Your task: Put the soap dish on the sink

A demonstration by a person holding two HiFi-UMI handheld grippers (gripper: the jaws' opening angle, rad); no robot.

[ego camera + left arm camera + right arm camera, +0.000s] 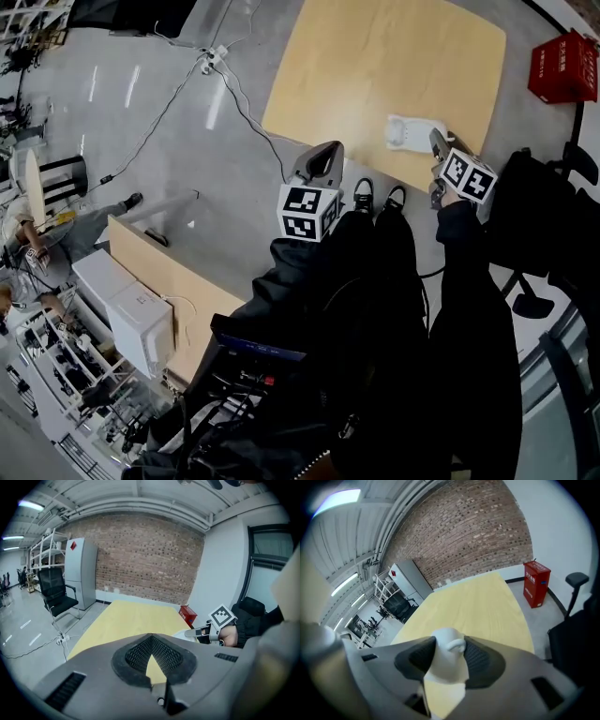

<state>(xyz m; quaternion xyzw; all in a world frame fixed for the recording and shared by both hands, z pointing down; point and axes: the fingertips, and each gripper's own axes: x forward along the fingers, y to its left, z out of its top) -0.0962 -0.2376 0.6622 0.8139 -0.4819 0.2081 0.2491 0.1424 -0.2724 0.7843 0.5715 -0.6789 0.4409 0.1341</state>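
Observation:
A white moulded item (412, 131) lies near the front edge of the pale wooden table (375, 66); I cannot tell soap dish from sink in it. In the right gripper view it shows a small curved spout (456, 645). My right gripper (437, 141) points at its right end, jaws apart, and the white item (445, 667) fills the gap at the tips of the right gripper (449, 654). My left gripper (323, 155) hangs over the floor just off the table's front edge, fingertips together and empty. In the left gripper view, the left gripper (151, 641) faces the table, with the right gripper (190, 633) and white item (179, 634) at right.
A red box (562, 67) stands on the floor beyond the table's right end. A black office chair (56, 599) and a grey cabinet (80, 573) are at the far left. Cables (220, 66) trail over the floor. A second wooden desk (169, 281) lies at the lower left.

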